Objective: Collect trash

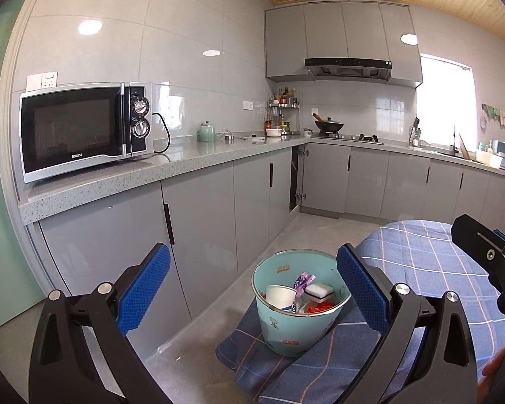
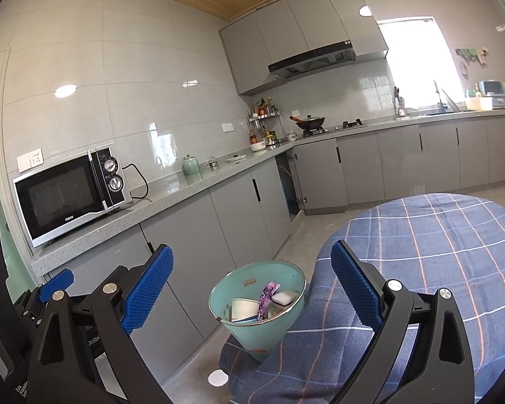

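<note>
A teal trash bucket stands on the floor against the hanging blue checked tablecloth. It holds a white paper cup, a purple wrapper, a white block and something red. My left gripper is open and empty, above and in front of the bucket. My right gripper is open and empty, also above the bucket. The cup, the wrapper and the block show inside. A small white round scrap lies on the floor by the bucket.
A round table under the checked cloth is at the right. Grey cabinets with a speckled counter run along the left, with a microwave and a green teapot. The right gripper's body shows at the right edge.
</note>
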A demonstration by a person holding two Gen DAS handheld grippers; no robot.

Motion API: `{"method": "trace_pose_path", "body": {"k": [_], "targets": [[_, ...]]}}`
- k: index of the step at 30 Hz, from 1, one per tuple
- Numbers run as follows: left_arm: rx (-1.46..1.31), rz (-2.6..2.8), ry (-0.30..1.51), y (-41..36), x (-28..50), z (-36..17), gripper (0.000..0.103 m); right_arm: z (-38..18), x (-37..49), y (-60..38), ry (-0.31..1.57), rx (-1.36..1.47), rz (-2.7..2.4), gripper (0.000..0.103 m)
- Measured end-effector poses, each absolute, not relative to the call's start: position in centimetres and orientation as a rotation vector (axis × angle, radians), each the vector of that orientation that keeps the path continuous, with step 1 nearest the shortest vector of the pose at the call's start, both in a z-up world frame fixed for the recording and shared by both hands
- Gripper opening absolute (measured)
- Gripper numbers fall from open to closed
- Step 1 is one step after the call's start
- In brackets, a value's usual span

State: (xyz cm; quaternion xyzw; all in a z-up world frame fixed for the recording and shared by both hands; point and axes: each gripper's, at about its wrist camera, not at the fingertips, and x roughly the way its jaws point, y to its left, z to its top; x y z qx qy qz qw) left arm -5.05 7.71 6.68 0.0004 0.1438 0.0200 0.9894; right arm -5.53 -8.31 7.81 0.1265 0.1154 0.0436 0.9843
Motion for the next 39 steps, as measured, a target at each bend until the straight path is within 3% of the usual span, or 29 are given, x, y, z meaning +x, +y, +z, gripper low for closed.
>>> {"method": "trace_pose_path", "body": {"k": [39], "targets": [[-0.005,0.053,0.288,7.66,-5.06,6.64,0.097,7.55,-5.61,-8.15,0.234,0.249,0.088,0.094]]}}
